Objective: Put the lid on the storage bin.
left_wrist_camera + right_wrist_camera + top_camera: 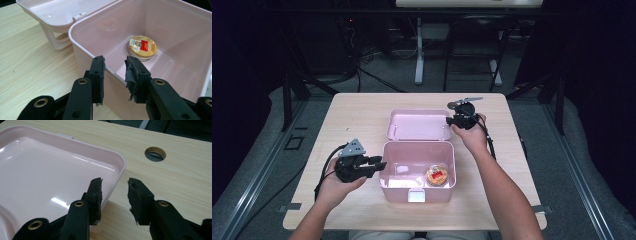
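Box: pink plastic box (418, 172) stood open near the table's (362, 115) front edge, lid (418, 125) laid back flat on the wood behind it.
Tin: round gold tin (437, 175) with a red label lay flat on the box floor, toward the right front corner in the high view.
Left gripper: held (373, 164) at the box's left wall, pointing toward it from the left, in the person's left hand (337, 185).
Left jaws: partly apart, straddling the rim of the box wall in the left gripper view, one pad (99, 75) outside and one (132, 77) inside; not seen pressing on the plastic, nothing gripped.
Tin to left gripper: seen (142, 47) beyond the jaw tips, farther inside the box, well apart from the pads.
Right gripper: held (457, 120) at the lid's right rear corner, in the right hand (472, 132).
Right jaws: partly apart; in the right gripper view left pad (96, 195) over the lid's edge (117, 170), right pad (137, 197) over bare wood; contact with the rim not clear, nothing clamped.
Tin to right gripper: across the box from it, well apart.
Table hole: round opening (155, 154) in the wood beyond the right jaws.
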